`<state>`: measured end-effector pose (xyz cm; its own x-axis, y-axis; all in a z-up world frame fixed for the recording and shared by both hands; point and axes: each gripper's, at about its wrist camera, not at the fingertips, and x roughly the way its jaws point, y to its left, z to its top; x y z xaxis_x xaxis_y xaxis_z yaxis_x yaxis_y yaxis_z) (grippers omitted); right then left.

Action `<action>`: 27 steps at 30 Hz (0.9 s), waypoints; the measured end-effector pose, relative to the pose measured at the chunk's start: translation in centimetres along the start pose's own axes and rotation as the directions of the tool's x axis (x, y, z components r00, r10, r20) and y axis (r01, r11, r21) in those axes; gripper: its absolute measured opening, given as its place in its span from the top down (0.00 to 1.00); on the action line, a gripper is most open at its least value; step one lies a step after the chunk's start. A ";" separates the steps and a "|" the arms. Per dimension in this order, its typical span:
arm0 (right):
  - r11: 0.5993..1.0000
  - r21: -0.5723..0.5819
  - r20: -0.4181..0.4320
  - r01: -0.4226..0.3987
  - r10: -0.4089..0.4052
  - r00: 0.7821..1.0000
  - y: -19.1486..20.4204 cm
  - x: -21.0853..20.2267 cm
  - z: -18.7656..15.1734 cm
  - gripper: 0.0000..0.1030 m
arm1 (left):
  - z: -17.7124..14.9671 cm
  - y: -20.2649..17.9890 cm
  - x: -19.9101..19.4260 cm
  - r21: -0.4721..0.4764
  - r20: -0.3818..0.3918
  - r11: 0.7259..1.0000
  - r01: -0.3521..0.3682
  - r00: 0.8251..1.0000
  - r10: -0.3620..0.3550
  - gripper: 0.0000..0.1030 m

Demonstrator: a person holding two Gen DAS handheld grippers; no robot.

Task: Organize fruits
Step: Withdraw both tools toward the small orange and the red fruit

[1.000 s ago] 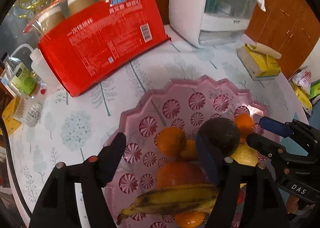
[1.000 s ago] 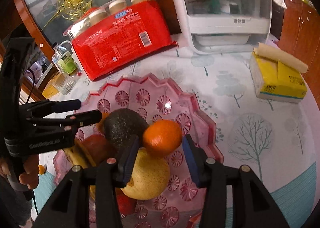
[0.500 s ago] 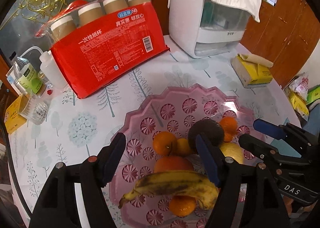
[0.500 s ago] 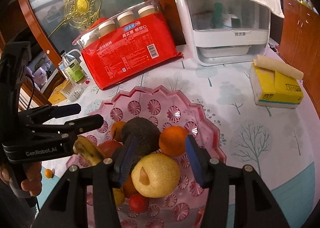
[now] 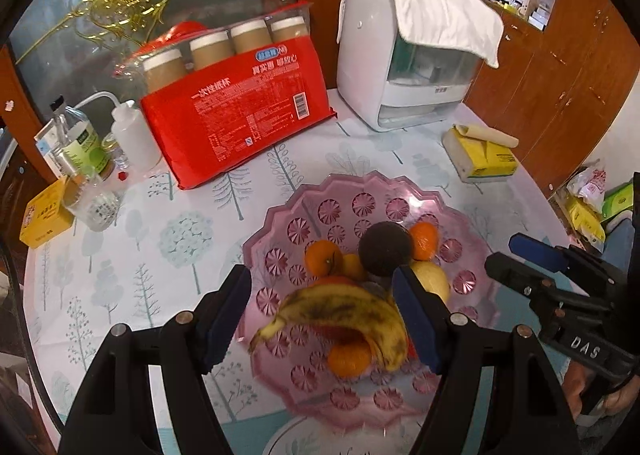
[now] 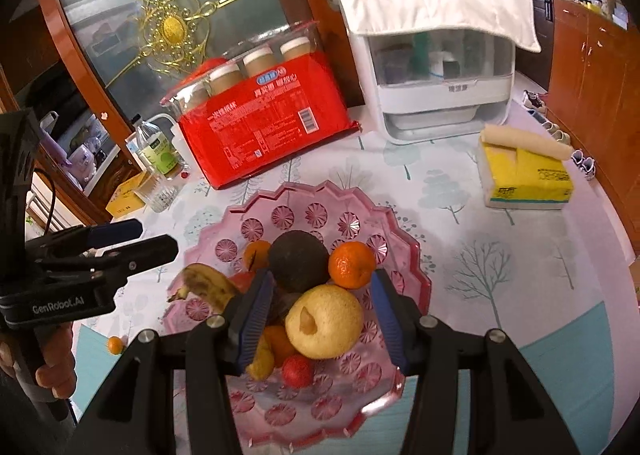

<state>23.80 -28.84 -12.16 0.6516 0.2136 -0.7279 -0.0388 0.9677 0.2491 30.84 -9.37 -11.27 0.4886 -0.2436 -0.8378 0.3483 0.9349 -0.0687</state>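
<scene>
A pink cut-glass fruit plate (image 5: 344, 211) (image 6: 304, 195) holds a heap of fruit: a dark avocado (image 5: 384, 249) (image 6: 298, 261), several oranges (image 5: 323, 257) (image 6: 352, 265), a spotted banana (image 5: 344, 311) (image 6: 208, 285), a yellow pear (image 6: 324, 321) (image 5: 432, 279) and a small red fruit (image 6: 298, 371). My left gripper (image 5: 320, 315) is open and empty, raised above the plate's near side. My right gripper (image 6: 320, 317) is open and empty, raised above the pear. Each gripper shows in the other's view, the right one (image 5: 520, 259) and the left one (image 6: 132, 239).
A red pack of paper cups (image 5: 240, 115) leans at the back. A white appliance under a cloth (image 5: 416, 55) stands back right. A yellow tissue pack (image 6: 524, 175) lies right. Bottles (image 5: 80, 147), a glass and a yellow box (image 5: 44, 215) sit left. A small orange (image 6: 114, 345) lies off the plate.
Both grippers have pulled back and up from the plate, still open. The fruit now looks smaller and farther away. The fruit heap has not moved.
</scene>
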 end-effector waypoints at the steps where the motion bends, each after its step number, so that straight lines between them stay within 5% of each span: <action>1: 1.000 0.001 0.005 0.002 -0.002 1.000 0.2 -0.5 0.0 0.50 | -0.2 0.1 -0.8 0.001 0.004 1.000 -0.001 1.000 0.001 0.30; 14: 0.997 0.004 0.094 0.078 -0.078 0.993 3.7 -9.2 -0.6 0.50 | -2.8 2.4 -11.1 0.002 0.080 0.998 -0.056 0.995 0.056 0.30; 27: 0.995 -0.032 0.125 0.090 -0.085 0.988 9.9 -13.5 -4.0 0.49 | -8.1 9.7 -20.4 -0.043 0.153 0.990 -0.132 0.979 0.137 0.23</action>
<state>11.60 -21.59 -2.37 0.7423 0.1117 -0.6607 -0.0041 0.9867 0.1622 17.79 6.79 0.77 0.6482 -0.1495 -0.7467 0.2460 0.9691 0.0195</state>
